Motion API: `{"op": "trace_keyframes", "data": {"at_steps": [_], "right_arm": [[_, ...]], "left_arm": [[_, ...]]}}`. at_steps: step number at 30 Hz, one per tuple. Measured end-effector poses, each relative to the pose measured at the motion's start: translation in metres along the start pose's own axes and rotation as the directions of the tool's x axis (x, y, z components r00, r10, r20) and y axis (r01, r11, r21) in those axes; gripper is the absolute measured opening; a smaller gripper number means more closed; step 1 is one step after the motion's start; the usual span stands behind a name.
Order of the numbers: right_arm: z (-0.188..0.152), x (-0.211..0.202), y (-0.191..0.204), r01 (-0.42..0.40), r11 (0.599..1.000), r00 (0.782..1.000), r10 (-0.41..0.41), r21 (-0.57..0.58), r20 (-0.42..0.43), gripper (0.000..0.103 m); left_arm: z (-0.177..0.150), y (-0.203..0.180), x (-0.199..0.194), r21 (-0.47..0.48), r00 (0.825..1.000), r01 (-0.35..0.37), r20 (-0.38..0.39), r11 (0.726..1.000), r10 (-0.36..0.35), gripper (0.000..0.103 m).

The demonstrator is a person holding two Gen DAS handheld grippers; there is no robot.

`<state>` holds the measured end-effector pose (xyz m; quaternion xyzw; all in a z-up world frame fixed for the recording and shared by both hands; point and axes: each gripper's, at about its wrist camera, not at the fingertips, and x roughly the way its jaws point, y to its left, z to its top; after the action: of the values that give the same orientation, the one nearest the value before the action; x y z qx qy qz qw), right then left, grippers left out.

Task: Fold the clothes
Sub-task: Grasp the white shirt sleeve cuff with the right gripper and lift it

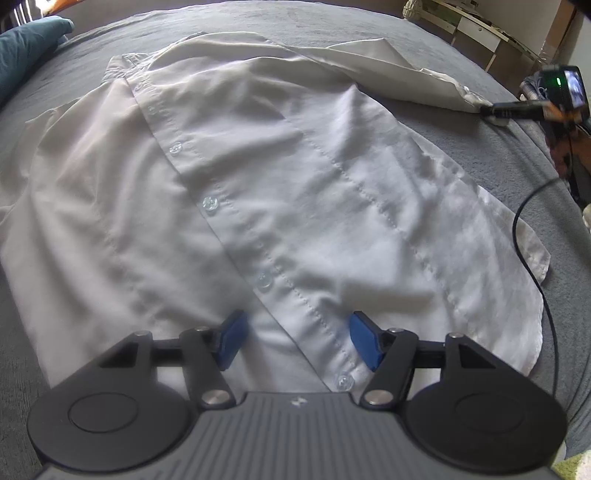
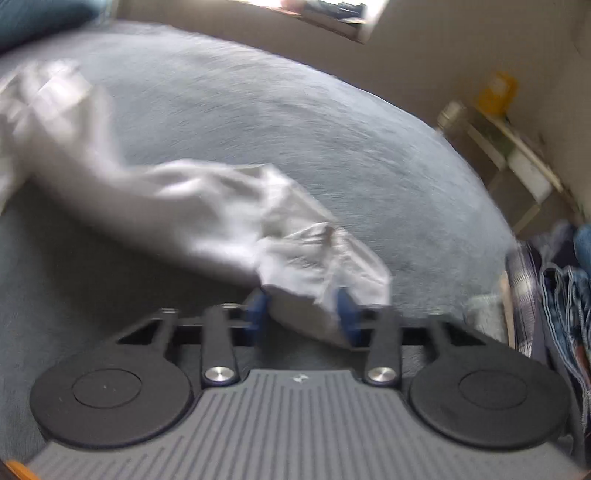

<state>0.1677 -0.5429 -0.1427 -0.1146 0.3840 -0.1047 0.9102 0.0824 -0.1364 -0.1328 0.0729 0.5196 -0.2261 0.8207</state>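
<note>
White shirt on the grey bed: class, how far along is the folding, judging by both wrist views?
Done: the white shirt lies spread, buttoned front up, on the grey bed. In hand: the right tongs have the sleeve cuff between their pads, while the left tongs hang open over the hem by the button placket. Left: no fold shows yet, so sleeves, sides and body all remain.

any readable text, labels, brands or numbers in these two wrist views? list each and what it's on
No readable words or numbers in either view.
Left gripper body: a small pale emblem near its front edge, a mark, not letters.
Right gripper body: the same kind of emblem, blurred.
Small screen on the right gripper's camera, seen from the left wrist view: lit, too small to read.
White shirt: buttons only, no tag showing.
Items on the shelf: too blurred to read.
</note>
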Motion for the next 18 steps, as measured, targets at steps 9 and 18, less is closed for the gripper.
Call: {"op": "trace_keyframes", "data": {"at_steps": [9,18], "right_arm": [[0.06,0.029,-0.093,-0.059,0.861,0.994,0.006,0.504,0.107,0.005],[0.044,0.038,-0.136,-0.143,0.593,0.976,-0.048,0.792,0.212,0.046]], "left_arm": [[0.0,0.002,0.0,0.011,1.0,0.01,-0.003,1.0,-0.01,0.064],[-0.001,0.005,0.0,-0.008,1.0,0.024,0.0,1.0,-0.024,0.064]]}}
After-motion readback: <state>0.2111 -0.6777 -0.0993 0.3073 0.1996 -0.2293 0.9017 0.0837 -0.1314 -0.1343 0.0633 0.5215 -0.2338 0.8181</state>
